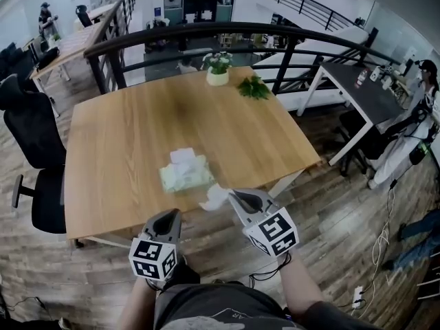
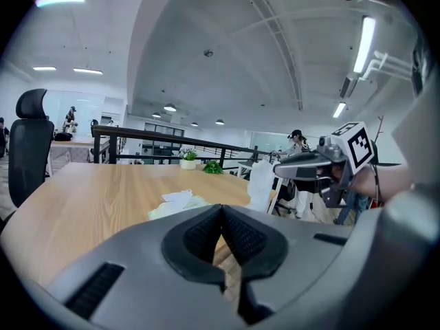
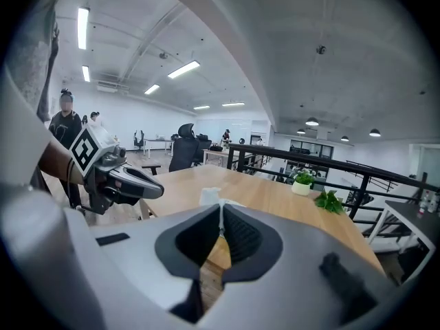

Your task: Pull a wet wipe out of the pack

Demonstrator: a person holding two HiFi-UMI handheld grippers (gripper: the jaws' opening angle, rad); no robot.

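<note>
A pale green wet wipe pack (image 1: 185,172) lies on the wooden table (image 1: 124,136), with a white wipe sticking up from its top. My right gripper (image 1: 234,193) is shut on a white wet wipe (image 1: 215,196), which hangs from its tips just off the pack's near right corner. The left gripper view shows that wipe (image 2: 261,181) dangling from the right gripper (image 2: 278,171), clear of the pack (image 2: 175,201). In the right gripper view a thin white strip sits between the closed jaws (image 3: 220,218). My left gripper (image 1: 173,214) is shut and empty, in front of the pack at the table's near edge.
A potted plant (image 1: 218,71) and a green sprig (image 1: 254,86) stand at the table's far edge by a black railing (image 1: 206,33). A black office chair (image 1: 31,150) is at the left. A dark desk (image 1: 364,91) and a person (image 1: 412,129) are at the right.
</note>
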